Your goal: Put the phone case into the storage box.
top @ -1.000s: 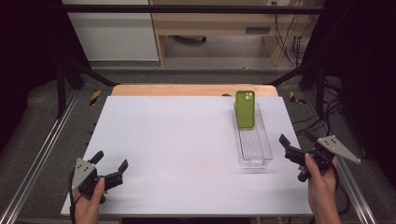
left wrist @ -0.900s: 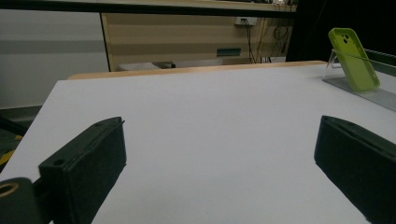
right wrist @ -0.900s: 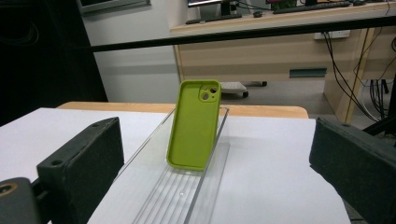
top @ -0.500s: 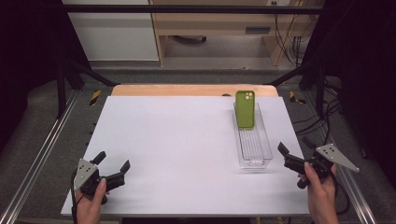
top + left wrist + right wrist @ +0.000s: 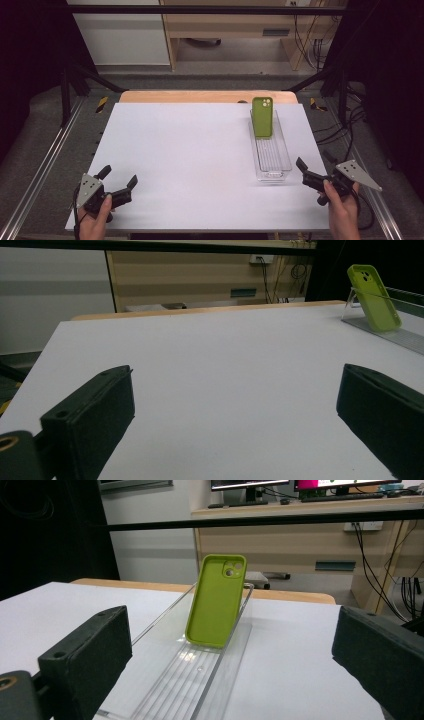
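**Both grippers spread and empty at the near edge; green case propped in the tray**

Left side: the left gripper sits low at the near left corner of the white table, held in the person's left hand. Its jaws stand wide apart with nothing between them. In the left gripper view it looks across bare tabletop toward the far right, which reads as a rest or ready pose, not a reach.

Centre-right: a clear plastic tray lies lengthwise, running from near to far. A lime-green phone case stands in its far end, tilted back against the tray's end wall. Probably the tray is there to keep the case upright and easy to grasp. The case shows its back, with a raised camera cut-out at the top corner. It appears to be soft, matte silicone, empty of any phone so far as can be told.

Right side: the right gripper hovers just beside the tray's near end, jaws spread and empty, aimed along the tray at the case. Likely the approaching tool.
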A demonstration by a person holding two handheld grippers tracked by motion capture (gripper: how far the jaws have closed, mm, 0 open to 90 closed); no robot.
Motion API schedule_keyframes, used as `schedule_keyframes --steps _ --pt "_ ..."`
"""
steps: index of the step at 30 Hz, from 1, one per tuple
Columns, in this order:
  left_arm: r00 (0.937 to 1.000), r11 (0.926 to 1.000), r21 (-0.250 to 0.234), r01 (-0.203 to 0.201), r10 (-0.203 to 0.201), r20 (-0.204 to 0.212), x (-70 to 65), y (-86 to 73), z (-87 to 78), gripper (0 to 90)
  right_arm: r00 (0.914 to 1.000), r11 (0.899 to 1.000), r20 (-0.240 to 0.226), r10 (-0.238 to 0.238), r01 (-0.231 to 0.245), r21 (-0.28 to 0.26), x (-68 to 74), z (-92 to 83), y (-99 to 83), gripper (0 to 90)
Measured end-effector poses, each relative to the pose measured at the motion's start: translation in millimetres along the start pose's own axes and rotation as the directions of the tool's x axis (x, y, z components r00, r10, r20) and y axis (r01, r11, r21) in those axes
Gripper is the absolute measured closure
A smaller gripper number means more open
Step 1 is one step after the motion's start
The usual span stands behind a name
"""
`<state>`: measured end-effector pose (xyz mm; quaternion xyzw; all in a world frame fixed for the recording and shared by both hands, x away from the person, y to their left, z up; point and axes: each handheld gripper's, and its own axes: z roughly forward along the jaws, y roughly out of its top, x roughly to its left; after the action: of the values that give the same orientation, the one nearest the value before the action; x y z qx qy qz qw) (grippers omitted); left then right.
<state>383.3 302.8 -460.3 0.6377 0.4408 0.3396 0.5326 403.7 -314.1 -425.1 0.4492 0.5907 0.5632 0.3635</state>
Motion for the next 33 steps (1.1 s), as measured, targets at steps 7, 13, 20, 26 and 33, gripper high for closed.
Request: schedule_keyframes --steps 7,13,20,26,33 --pt "1.0 1.0 0.003 -0.005 0.005 0.0 -0.9 -0.3 0.4 1.6 0.9996 1.0 -0.015 -0.023 0.023 0.002 4.6 -0.9 -7.7 3.3" --pt "1.0 0.9999 0.013 -0.004 0.004 -0.001 -0.2 -1.9 1.7 1.6 0.9984 0.999 -0.035 -0.044 0.044 0.011 10.1 0.9 -14.5 3.3" --pt "0.9999 0.9998 0.011 -0.014 0.014 0.008 -3.6 -0.9 1.9 1.6 0.997 0.999 -0.056 -0.053 0.054 0.006 16.8 1.8 -21.1 3.2" --pt "0.9995 0.9996 0.016 -0.023 0.023 0.021 -5.4 -1.3 3.1 1.6 0.9932 0.998 -0.097 -0.065 0.065 -0.004 24.6 4.4 -24.8 3.3" --pt "0.9986 0.999 0.014 -0.042 0.042 0.034 -6.1 -1.7 3.7 1.6 0.9874 0.997 -0.138 -0.077 0.077 -0.01 32.4 9.2 -26.4 3.2"
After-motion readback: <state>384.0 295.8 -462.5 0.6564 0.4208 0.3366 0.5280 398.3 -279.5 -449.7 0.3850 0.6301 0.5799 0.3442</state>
